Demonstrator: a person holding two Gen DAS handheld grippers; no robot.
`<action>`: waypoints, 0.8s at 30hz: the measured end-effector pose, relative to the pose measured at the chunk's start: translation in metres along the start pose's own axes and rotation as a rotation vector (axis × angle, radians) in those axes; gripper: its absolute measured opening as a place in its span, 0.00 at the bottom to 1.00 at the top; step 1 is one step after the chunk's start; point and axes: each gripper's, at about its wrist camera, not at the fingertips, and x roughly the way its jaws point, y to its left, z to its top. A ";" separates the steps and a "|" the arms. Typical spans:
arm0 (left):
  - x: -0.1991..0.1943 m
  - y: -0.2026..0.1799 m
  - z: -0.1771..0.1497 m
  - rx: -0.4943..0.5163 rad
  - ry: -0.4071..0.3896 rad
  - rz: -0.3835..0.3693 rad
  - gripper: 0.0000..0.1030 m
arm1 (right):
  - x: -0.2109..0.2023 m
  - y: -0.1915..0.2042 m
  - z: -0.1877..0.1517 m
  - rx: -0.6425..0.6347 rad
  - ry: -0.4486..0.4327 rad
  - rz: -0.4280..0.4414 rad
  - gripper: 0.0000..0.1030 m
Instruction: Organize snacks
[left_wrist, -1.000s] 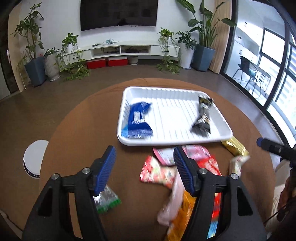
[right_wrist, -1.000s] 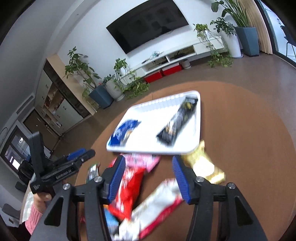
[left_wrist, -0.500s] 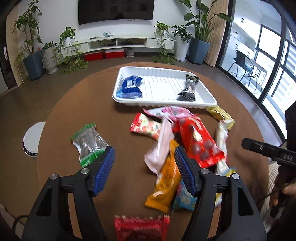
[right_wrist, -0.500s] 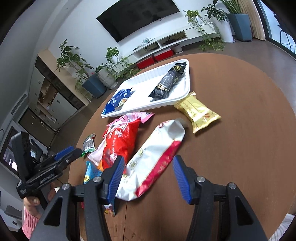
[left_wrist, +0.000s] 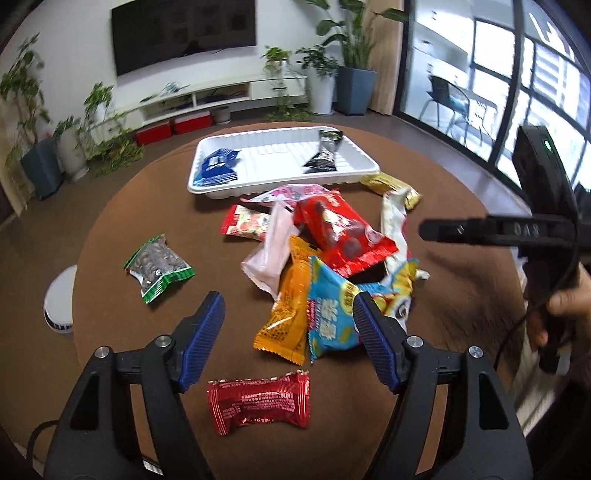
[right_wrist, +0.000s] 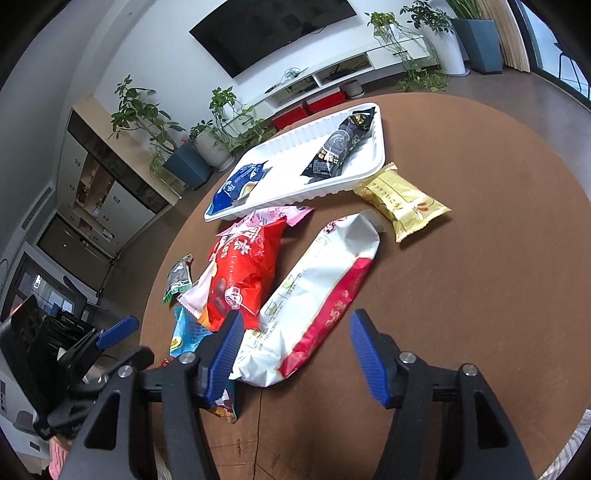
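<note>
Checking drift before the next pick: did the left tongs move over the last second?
Yes. The left tongs pulled back from the white tray: it sat just beyond the fingertips before, now it's far off with the snack pile between.

tray (left_wrist: 364, 162): ribbed white plastic | snack packets (left_wrist: 341, 230): glossy foil | table (right_wrist: 480, 258): matt brown

A home living room: wall-mounted television (left_wrist: 183, 36), low media shelf (left_wrist: 221, 96), potted plants (right_wrist: 147, 122).
</note>
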 end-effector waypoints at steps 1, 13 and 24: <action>0.000 -0.002 0.001 0.012 0.001 -0.004 0.68 | 0.000 -0.001 0.000 0.003 0.000 0.001 0.62; 0.015 -0.033 -0.004 0.057 0.032 -0.080 0.73 | 0.003 -0.003 0.000 0.010 0.007 -0.009 0.65; 0.036 -0.046 -0.006 0.082 0.063 -0.071 0.73 | 0.014 -0.005 0.003 0.025 0.023 -0.018 0.66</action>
